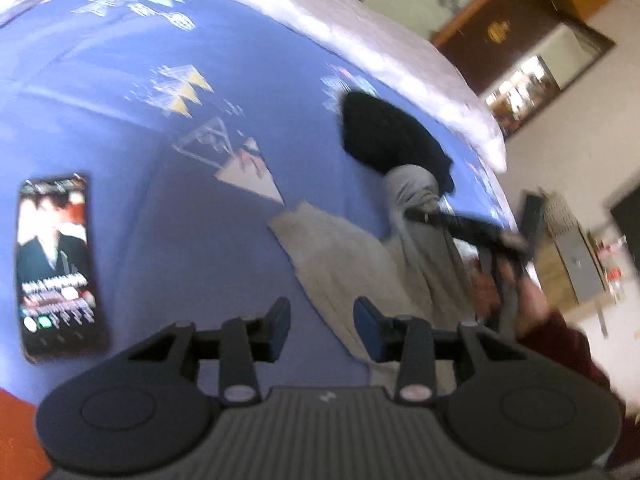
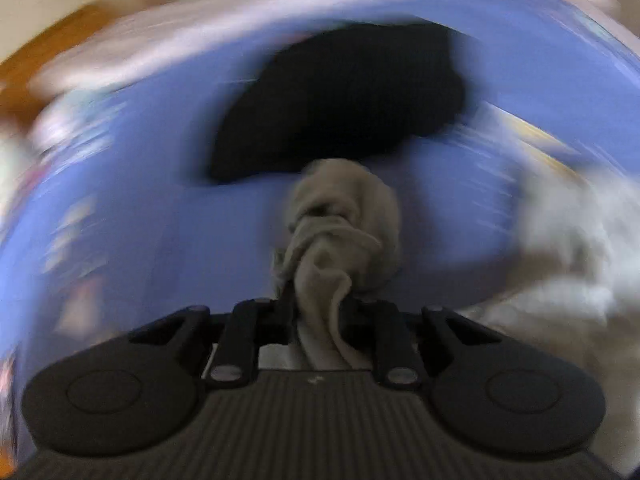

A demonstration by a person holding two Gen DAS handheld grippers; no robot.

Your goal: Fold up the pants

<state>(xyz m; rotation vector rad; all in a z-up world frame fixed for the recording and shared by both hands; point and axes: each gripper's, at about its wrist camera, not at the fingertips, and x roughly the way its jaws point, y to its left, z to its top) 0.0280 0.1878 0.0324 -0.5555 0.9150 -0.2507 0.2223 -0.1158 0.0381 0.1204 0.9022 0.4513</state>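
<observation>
Pants: grey pants (image 1: 420, 248) on the blue bedsheet (image 1: 160, 200), one end lifted, the rest trailing flat.
Right gripper (image 2: 316, 300): clamped on a bunched wad of that fabric.
Left gripper (image 1: 322, 324): jaws apart, empty, just beside the flat part.
Nearby: black garment (image 2: 340, 100) beyond; phone (image 1: 56, 264) well apart.
Risk: thick uneven wad may slip free; dragging could snag the black garment; heavy blur suggests fast motion, likely creasing the fold.

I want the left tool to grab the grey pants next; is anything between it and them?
Nothing visible blocks it. The left tool is open over the blue bedsheet, the pants just ahead-right. The phone lies off left.
</observation>
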